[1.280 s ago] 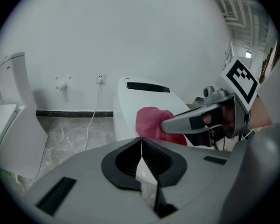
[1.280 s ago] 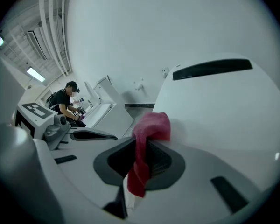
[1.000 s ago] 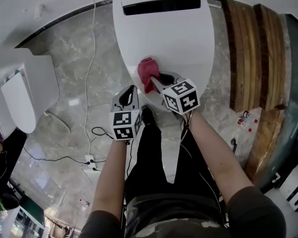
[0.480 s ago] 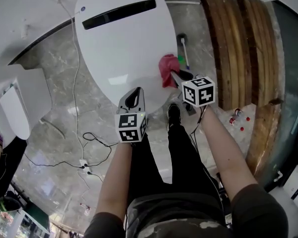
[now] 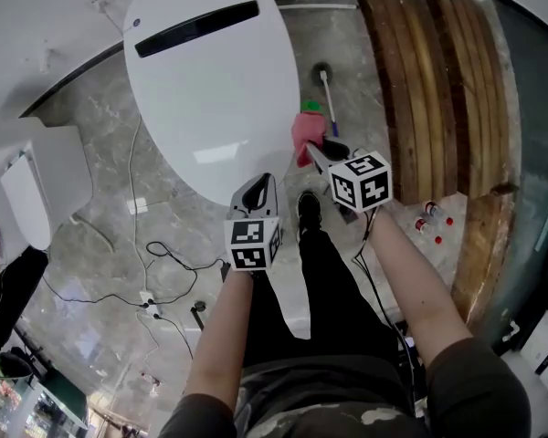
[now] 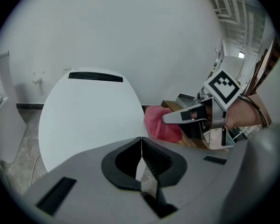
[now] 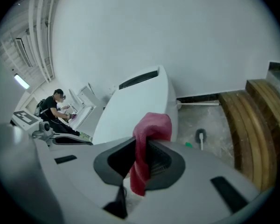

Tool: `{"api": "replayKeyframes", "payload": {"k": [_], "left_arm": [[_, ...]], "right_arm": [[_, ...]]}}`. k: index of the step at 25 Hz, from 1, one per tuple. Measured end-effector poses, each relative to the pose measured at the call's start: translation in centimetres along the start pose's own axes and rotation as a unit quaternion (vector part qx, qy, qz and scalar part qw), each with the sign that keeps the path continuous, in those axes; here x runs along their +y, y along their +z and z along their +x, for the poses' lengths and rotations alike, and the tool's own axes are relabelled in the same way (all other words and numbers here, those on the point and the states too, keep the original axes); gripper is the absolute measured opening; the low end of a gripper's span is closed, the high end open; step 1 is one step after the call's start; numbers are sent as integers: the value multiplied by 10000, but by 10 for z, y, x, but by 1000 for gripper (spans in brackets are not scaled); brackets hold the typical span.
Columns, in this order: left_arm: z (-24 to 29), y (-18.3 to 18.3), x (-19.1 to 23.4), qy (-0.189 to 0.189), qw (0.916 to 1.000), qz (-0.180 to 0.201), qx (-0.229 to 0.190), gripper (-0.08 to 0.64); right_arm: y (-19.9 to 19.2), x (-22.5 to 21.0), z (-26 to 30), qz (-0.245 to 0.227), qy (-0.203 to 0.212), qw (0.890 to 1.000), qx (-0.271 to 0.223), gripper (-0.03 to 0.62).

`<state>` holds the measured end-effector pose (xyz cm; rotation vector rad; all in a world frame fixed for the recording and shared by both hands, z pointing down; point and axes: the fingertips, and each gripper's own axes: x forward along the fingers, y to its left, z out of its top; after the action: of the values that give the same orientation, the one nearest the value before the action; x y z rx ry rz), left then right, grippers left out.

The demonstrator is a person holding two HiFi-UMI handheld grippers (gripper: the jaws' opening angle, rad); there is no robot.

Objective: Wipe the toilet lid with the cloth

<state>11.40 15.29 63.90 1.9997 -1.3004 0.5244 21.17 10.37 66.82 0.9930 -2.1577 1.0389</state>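
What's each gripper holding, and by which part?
Right gripper: shut on the red cloth, pinched across its bunched middle, fabric spilling out past the jaws. Left gripper: shut, empty.

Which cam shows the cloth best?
Right gripper view: the cloth sits centre frame, pinched in the right claw. Head view shows a small red patch beside the toilet lid; left gripper view shows it partly behind that claw.

No legible words, numbers or brand names anywhere. Cubes on left gripper (image 5: pixel 258 188) and right gripper (image 5: pixel 315 151) carry black-and-white square markers, patterns only. Small blue mark (image 5: pixel 137 23) on toilet lid (image 5: pixel 210 80), too small to read.
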Motion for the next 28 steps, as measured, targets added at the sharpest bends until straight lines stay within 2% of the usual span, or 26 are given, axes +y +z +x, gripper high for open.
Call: {"api": "replayKeyframes", "payload": {"k": [5, 8, 11, 15, 18, 22, 28], "left_arm": [[-24, -9, 44, 275, 9993, -190, -152, 9], [-49, -18, 83, 379, 9991, -115, -146, 9], [-76, -27, 127, 472, 9988, -65, -85, 9], [-104, -35, 178, 609, 9981, 34, -45, 9], [-116, -36, 200, 609, 9981, 25, -121, 9], [-119, -39, 210, 533, 9985, -85, -134, 8], [-103, -53, 182, 285, 9995, -105, 15, 9]], "right_arm": [[-11, 89, 28, -246, 570, 9981, 3, 43], [-16, 145, 53, -271, 836, 9961, -32, 43], [-17, 190, 81, -265, 928, 9953, -60, 43], [-17, 230, 122, -103, 847, 9963, -86, 43], [-22, 247, 143, 7, 746, 9972, -49, 43], [-30, 247, 150, 33, 544, 9985, 13, 43], [-55, 209, 123, 187, 287, 9993, 145, 43]]}}
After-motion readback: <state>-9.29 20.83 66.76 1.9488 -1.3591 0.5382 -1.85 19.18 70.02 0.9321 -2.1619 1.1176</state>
